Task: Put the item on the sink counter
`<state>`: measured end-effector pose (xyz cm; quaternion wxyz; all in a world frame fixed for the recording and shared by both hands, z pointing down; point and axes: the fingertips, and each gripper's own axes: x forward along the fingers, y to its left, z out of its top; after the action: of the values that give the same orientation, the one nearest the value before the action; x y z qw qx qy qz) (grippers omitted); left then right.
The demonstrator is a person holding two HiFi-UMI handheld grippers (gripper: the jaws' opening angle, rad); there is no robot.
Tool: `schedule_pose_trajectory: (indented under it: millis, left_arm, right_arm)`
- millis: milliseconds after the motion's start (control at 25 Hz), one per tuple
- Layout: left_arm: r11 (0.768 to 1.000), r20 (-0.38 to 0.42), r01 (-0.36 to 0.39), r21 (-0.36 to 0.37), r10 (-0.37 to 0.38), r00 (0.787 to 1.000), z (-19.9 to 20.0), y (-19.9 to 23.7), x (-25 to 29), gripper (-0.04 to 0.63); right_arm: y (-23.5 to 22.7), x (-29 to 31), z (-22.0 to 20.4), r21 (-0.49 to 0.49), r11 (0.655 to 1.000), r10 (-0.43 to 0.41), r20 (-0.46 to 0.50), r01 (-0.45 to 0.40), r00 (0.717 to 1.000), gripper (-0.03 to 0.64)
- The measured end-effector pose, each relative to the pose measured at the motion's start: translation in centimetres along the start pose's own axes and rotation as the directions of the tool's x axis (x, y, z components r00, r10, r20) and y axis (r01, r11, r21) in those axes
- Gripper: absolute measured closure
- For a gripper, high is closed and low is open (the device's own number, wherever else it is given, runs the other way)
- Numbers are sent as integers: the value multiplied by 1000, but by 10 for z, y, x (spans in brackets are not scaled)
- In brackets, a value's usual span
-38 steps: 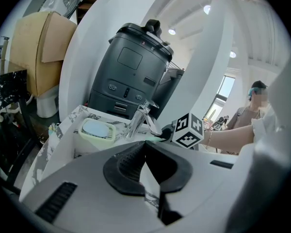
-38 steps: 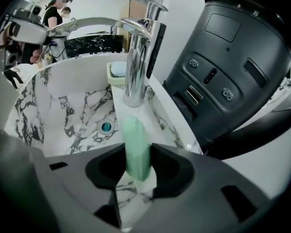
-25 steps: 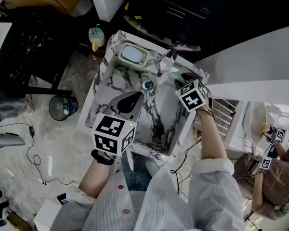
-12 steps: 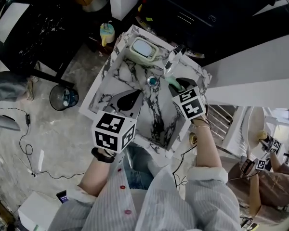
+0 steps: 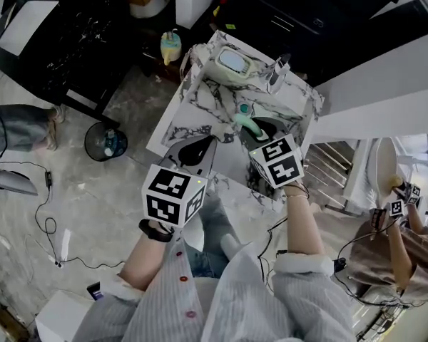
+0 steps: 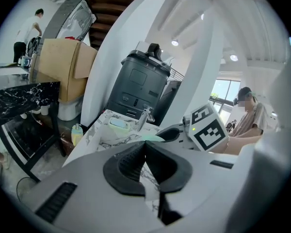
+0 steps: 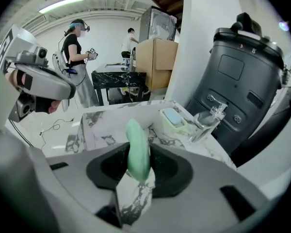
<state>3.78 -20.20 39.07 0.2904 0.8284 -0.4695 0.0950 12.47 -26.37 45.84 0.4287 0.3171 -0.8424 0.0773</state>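
A pale green, elongated item (image 5: 247, 122) (image 7: 137, 149) sticks up from between the jaws of my right gripper (image 5: 254, 131) (image 7: 138, 168), which is shut on it. It hangs over the basin of the marble sink counter (image 5: 198, 104), close to the teal drain (image 5: 243, 108). My left gripper (image 5: 197, 150) (image 6: 144, 152) hovers over the counter's near left part, jaws shut with nothing between them. In the left gripper view the green item (image 6: 152, 138) shows just beyond those jaws.
A green soap dish (image 5: 232, 62) (image 7: 172, 117) and a chrome faucet (image 5: 277, 73) (image 7: 206, 120) stand at the counter's far end. Behind them is a big black bin (image 7: 242, 76). A waste basket (image 5: 105, 142), a small bottle (image 5: 170, 46) and cables lie on the floor to the left.
The head view has swung, so the counter sits higher in the picture. My right gripper with the green item has drawn back from the faucet toward the basin's near side. The left gripper keeps its pose.
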Motion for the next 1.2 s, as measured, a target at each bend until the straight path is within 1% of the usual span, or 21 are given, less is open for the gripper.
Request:
schedule_pose_trajectory:
  millis: [320, 600, 760, 920, 1200]
  left_arm:
    - [999, -9, 25, 43, -25, 1000, -17, 16, -71, 580]
    - [994, -19, 62, 85, -60, 998, -34, 22, -117, 580]
    - [991, -23, 87, 103, -85, 996, -42, 22, -138, 580]
    - [990, -24, 99, 104, -97, 995, -48, 19, -150, 580]
    - [992, -32, 95, 88, -93, 995, -60, 8, -153, 580]
  right_arm:
    - [82, -31, 40, 44, 999, -22, 97, 18, 995, 482]
    - [142, -62, 61, 73, 996, -71, 165, 59, 984, 482]
    - [171, -75, 61, 100, 992, -98, 175, 82, 980, 482]
    - [193, -87, 54, 120, 988, -112, 172, 92, 979, 482]
    - [211, -106, 40, 172, 981, -121, 196, 87, 973, 482]
